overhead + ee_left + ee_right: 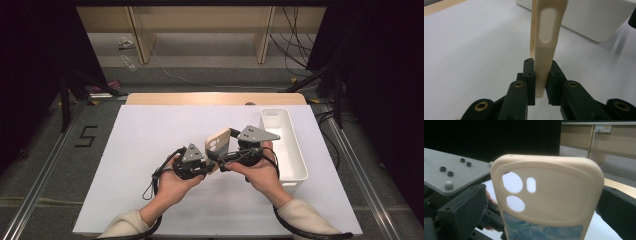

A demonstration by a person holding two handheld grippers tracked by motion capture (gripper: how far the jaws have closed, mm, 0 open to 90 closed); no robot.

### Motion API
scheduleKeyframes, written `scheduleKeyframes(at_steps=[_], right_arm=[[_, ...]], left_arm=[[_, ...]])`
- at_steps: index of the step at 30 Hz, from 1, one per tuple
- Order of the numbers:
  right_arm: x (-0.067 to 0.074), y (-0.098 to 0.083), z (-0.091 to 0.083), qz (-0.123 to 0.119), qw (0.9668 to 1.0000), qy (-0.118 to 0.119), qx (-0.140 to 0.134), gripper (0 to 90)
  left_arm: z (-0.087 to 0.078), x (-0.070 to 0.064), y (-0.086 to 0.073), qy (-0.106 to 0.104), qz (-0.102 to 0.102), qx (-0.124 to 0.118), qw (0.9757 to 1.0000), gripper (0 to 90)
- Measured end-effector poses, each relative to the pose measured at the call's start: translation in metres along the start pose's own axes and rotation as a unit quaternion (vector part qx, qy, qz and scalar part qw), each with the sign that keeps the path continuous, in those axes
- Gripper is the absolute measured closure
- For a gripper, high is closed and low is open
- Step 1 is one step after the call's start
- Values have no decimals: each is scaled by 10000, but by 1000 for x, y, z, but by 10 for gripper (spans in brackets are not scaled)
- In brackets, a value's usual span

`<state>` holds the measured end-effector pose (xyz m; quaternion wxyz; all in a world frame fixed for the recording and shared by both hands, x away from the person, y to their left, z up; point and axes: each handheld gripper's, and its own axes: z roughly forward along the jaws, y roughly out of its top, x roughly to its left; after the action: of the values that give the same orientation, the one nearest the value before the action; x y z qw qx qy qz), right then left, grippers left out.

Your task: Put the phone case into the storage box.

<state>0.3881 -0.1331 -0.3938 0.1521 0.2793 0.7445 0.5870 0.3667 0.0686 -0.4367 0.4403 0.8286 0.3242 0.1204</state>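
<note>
From the high view, a cream phone case stands lifted above the white mat, between the left gripper and the right gripper, its long axis rising up and away from the person, camera end topmost. Both hands meet at its lower end, and a white bin sits just beside the right hand, so the right side is nearer any drop there. In the left gripper view, the case is seen edge-on, upright, and the two black jaws are clamped on its lower rim. In the right gripper view, the case faces the lens flat: rounded corners, three camera cut-outs, a blue wave print lower down. Whether the right jaws pinch it, I cannot tell.
</note>
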Motion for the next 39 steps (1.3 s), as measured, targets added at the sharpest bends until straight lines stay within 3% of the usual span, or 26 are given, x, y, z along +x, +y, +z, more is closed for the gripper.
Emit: scheduleKeyframes(at_steps=[17, 26, 39], right_arm=[[2, -4, 3, 27, 9998, -193, 32, 8], [2, -5, 3, 87, 9995, -309, -21, 78], [4, -4, 2, -105, 9994, -299, -100, 131]], left_arm=[[5, -9, 1, -56, 47, 11, 10000, 796], [6, -10, 2, -40, 68, 11, 10000, 795], [5, -10, 2, -27, 70, -11, 10000, 794]])
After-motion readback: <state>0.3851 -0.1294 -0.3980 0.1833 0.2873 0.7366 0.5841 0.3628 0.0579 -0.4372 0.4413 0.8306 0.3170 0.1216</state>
